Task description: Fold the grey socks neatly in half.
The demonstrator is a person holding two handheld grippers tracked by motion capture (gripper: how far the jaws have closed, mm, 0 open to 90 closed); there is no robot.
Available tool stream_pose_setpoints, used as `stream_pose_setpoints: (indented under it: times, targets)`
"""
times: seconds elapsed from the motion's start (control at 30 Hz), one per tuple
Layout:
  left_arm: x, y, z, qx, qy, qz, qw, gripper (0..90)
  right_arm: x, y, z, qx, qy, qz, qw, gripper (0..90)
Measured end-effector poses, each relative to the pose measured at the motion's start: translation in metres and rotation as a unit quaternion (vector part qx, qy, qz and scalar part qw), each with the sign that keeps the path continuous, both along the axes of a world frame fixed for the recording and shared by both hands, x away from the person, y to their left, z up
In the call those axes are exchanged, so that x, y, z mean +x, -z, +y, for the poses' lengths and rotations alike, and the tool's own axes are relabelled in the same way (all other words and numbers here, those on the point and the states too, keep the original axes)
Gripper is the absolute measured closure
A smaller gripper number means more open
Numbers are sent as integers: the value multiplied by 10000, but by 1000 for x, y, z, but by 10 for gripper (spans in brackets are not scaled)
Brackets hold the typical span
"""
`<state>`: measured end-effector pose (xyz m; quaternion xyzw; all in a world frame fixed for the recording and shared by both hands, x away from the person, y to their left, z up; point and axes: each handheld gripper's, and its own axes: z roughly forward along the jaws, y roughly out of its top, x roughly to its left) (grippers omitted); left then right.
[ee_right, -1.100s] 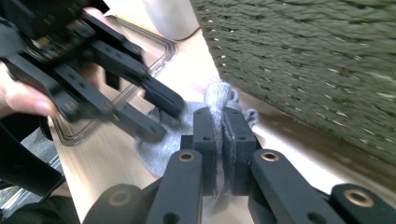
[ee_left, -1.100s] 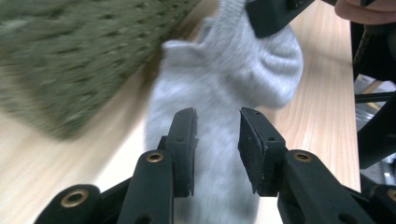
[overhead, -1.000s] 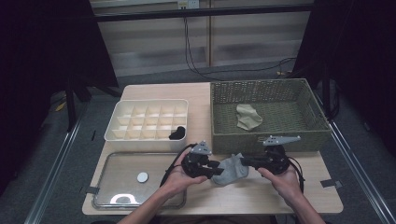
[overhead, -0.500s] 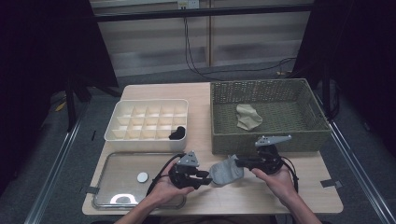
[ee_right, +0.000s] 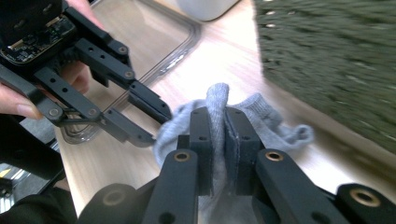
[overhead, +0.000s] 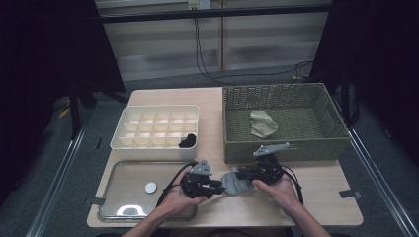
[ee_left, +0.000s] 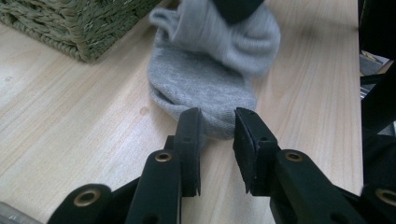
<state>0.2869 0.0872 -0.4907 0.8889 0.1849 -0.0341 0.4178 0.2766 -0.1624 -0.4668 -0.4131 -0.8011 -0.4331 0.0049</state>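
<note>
r gripper [ee_right: 217,128] pinches grey sock [ee_left: 205,88]; l gripper [ee_left: 217,126] seemingly parted at toe.

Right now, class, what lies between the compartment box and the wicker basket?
In the high view, bare wooden tabletop separates the compartment box from the wicker basket; nothing lies on that strip.

Sock [overhead: 236,180] on table [overhead: 321,190] before basket [overhead: 284,148], tray [overhead: 128,190] left (divided box [overhead: 157,126] behind it)

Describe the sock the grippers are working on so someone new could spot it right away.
Start at the woven green basket on the wooden table; just in front of its near left corner lies the grey sock, between the two hands. It is crumpled and grey, whereas the beige cloth lies inside the basket.
</note>
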Motion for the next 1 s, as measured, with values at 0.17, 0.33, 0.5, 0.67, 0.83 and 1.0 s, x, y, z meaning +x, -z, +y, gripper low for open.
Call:
stream_pose_setpoints:
  times: [0.17, 0.33, 0.5, 0.67, 0.83, 1.0]
  targets:
    - [3, 0, -3, 1, -16, 14, 10000, 713, 3, 2, 18, -29, -155, -12, 9999, 818]
    - [3, 2, -4, 3, -3, -8, 10000, 703, 6, 12, 17, -166, -127, 61, 9998, 769]
    - [2, 0, -3, 0, -2, 14, 10000, 697, 2, 6, 9, 49, -211, 30, 9998, 669]
    - [2, -1, -2, -30, -17, -1, 10000, 691, -5, -1, -1, 144, -134, -29, 9998, 651]
    - [2, -1, -3, -75, -46, 100, 9999, 691, -6, 2, -4, -36, -57, -19, 10000, 664]
    - [3, -1, -3, -42, -43, 111, 9999, 692, -6, 9, -5, -288, -14, -11, 9996, 690]
